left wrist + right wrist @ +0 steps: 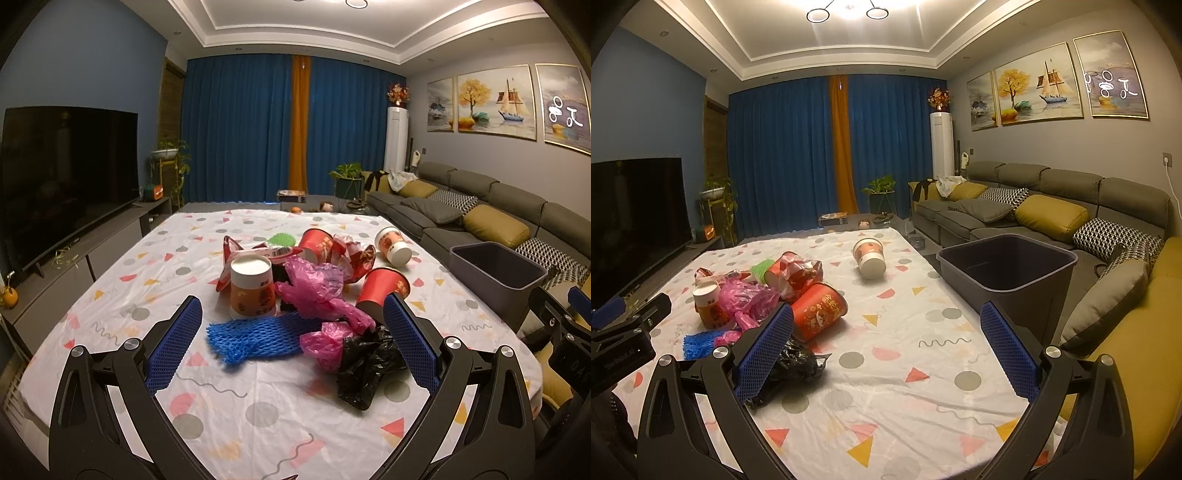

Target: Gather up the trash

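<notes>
Blue-padded and spread wide, the left gripper (291, 339) hovers over the bench's (258, 413) near edge with nothing in it, as does the right gripper (886, 347). Just beyond lie the black bag (365, 362), blue foam net (255, 336) and pink bag (314, 288) (all limp, apt to snag together). Farther off, red cups (384, 291); the grey bin (1008, 266) waits off the right edge, an easy miss.

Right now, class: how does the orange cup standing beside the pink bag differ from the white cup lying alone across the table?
The orange cup stands upside down, base on top; the white cup lies on its side. The orange cup sits within the trash pile, against the pink bag; the white cup lies apart, nearer the bin. Both are paper cups on the tablecloth.
</notes>
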A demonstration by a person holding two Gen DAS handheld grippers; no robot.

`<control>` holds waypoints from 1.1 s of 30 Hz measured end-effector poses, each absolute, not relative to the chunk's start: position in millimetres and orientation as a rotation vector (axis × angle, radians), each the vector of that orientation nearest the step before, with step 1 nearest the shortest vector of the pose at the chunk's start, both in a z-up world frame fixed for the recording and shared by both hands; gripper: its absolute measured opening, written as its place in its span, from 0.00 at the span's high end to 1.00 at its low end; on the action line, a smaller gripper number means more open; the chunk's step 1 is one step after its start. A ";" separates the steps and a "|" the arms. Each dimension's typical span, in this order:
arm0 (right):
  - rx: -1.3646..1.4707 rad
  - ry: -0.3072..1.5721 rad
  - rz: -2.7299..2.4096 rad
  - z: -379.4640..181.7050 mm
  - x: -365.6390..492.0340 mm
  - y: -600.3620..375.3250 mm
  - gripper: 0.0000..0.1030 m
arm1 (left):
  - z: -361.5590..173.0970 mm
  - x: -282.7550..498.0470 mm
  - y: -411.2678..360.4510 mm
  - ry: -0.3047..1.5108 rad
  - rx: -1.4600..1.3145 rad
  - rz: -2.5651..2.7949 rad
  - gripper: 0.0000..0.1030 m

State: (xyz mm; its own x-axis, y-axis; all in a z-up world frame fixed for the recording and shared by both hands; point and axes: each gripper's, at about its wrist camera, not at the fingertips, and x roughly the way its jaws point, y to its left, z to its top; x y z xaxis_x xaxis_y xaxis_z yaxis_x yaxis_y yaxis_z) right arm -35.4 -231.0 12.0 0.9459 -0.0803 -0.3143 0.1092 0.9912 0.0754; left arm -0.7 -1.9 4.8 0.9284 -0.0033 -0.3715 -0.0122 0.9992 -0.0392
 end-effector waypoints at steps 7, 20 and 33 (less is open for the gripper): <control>0.093 0.314 -0.097 12.3 -35.4 -230.6 0.05 | 5.1 -0.8 -1.4 0.380 -0.042 0.004 0.06; 0.100 0.314 -0.091 14.3 -32.4 -229.0 0.05 | 5.5 4.3 -2.0 0.381 -0.040 -0.004 0.06; 0.098 0.319 -0.072 6.3 -26.7 -227.9 0.05 | -3.9 6.1 8.3 0.378 -0.046 -0.016 0.06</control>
State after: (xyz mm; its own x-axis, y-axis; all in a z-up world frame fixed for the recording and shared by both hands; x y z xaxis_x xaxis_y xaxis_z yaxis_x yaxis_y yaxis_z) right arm -26.7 -227.9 6.3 0.9470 -0.0552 -0.3164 0.0863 0.9926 0.0851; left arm 6.1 8.3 -3.9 0.9293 -0.0243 -0.3684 0.0070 0.9988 -0.0482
